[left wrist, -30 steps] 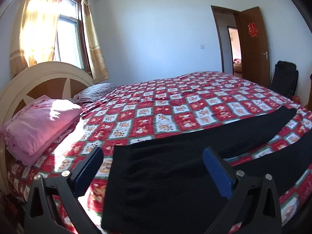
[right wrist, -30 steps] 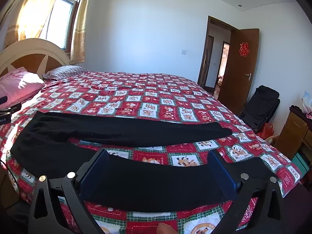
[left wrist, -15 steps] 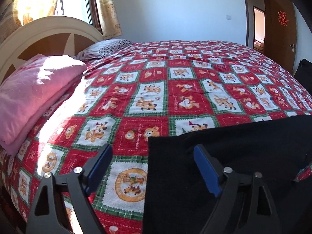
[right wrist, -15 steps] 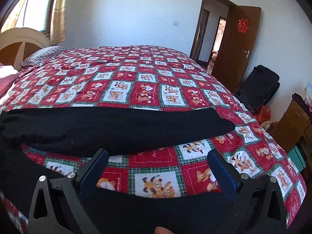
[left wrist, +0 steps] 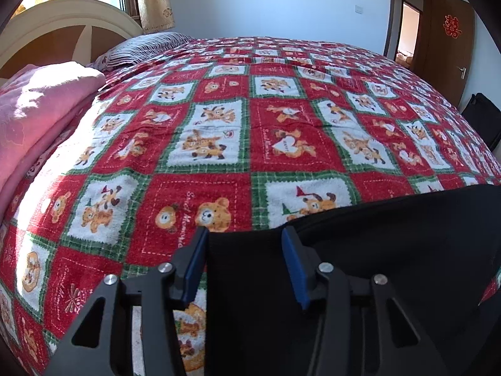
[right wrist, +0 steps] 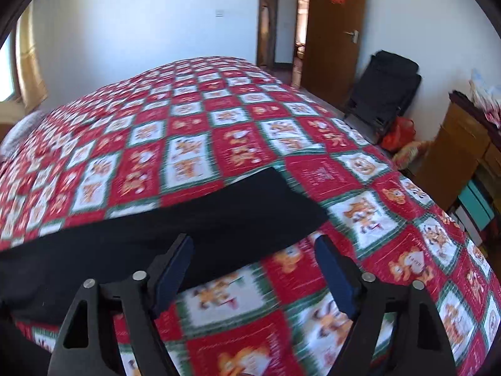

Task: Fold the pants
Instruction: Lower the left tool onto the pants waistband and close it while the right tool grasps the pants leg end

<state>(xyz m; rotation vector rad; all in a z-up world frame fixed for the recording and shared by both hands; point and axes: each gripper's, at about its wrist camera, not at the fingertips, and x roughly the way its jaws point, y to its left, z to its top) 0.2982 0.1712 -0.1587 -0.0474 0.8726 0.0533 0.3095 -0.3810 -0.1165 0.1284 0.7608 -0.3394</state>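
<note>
The black pants (left wrist: 360, 266) lie flat along the near edge of the bed, on a red, green and white patchwork bedspread (left wrist: 250, 144). The waist end is at the left, towards the headboard, and the legs run off to the right; in the right wrist view the far leg (right wrist: 219, 216) ends in a squared cuff out on the spread.

The left gripper (left wrist: 242, 261) is over the far left corner of the waistband. Its jaws are closing with that corner between them, but the blue pads look a little clear of the cloth on both sides, so nothing is gripped. The right gripper (right wrist: 253, 271) hangs near the cuff of the far leg, its jaws also closing and still wide, with only the leg's near edge and bare bedspread between them. This view is blurred, so whether a pad brushes the cloth is hard to say.

The pants look like soft, thin, limp knit: light, unlikely to slip from rubbery pads, but sure to sag and drag. Best taken at the waistband corner and at the cuff, pinching both layers and keeping the cloth taut between the two hands.
</note>
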